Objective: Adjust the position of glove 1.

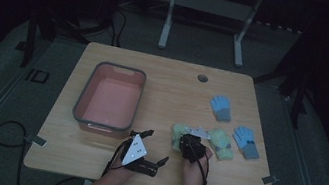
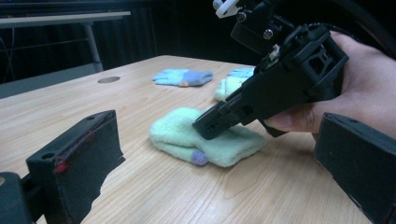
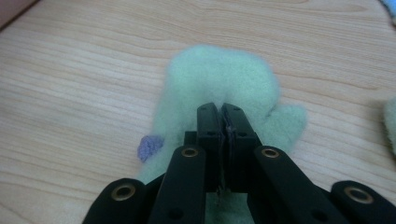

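We have the right gripper down on the pale green mitten, jaws pressed together over the fleece near its middle, so this reads as the pinch that starts a pickup. Whether fabric is truly caught between the jaws we cannot tell for sure; they look shut flat on top of it. The mitten lies flat on the wooden table, near the front edge and right of the pink bin, with a small purple tab showing at its side. A second green mitten sits just beside it, and two blue gloves lie farther right, apart from each other.

From the left gripper view, the right hand tilts its tool forward and down, nose on the cloth. The left gripper hovers low beside the bin's near corner, jaws spread wide and holding nothing, pointed toward the mitten.

Next, we judge, comes a clean lift and a carry leftward to the bin, which stands empty. That calls for a firm pinch, since soft fleece could slip out as it rises.
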